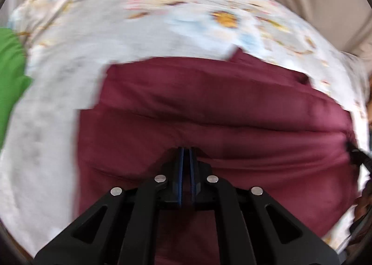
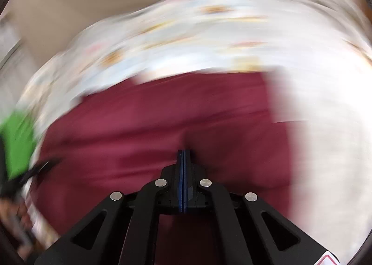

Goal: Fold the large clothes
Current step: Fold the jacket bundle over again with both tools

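The maroon garment (image 1: 209,106) lies spread on a bed covered by a flowered sheet (image 1: 97,23), directly ahead of and beneath both pairs of fingers. It already looks folded at least once: layered edges and a stepped corner show at its far side, beyond the left fingertips. The left gripper (image 1: 186,149) has its fingers closed together over the cloth; whether a thin layer is pinched between them cannot be told from the left wrist view. The right gripper (image 2: 184,151) likewise has its fingers shut flat against each other, with no cloth visibly between them. The right wrist view is heavily blurred.

A green cloth (image 1: 9,72) lies off to the left of the left fingers, apart from the maroon one.

The step in hand appears to be settling or smoothing a fold. The next move likely calls for opening the fingers, picking an edge near each fingertip, and carrying it across evenly so the layers stay aligned.
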